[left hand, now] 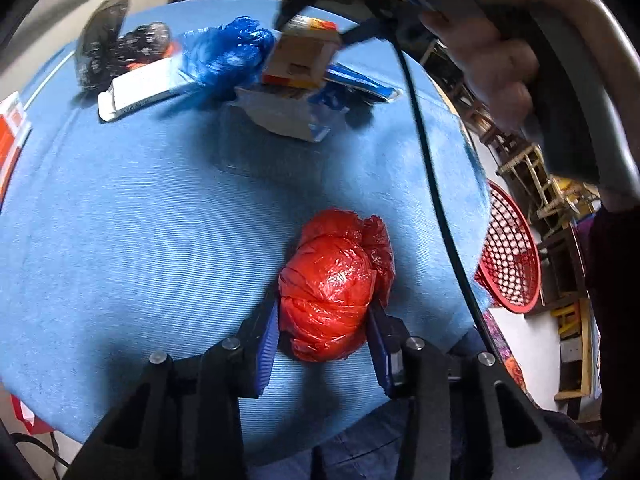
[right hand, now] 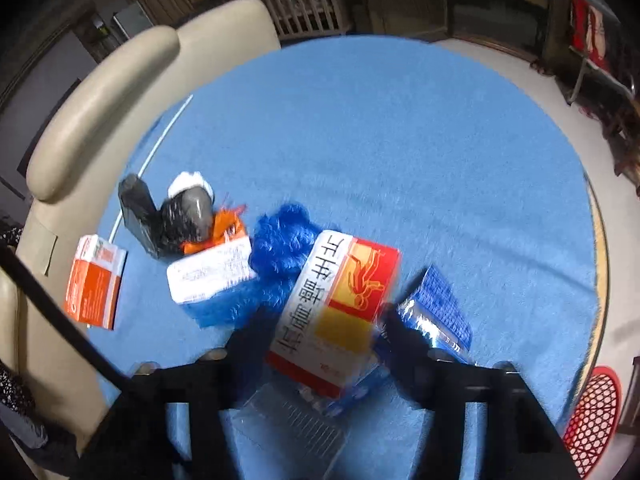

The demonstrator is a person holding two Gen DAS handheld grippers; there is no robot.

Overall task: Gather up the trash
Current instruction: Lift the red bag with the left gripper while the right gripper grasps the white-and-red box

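Your left gripper (left hand: 325, 330) clamps the crumpled red plastic bag (left hand: 336, 280); your right gripper (right hand: 320, 344) pinches the red-and-yellow cardboard box (right hand: 340, 304).

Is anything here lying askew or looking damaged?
Yes. The far boxes and bags form a loose heap: a white box lies with its end flap open, and a blue bag is crumpled against it. The red bag is wadded up.
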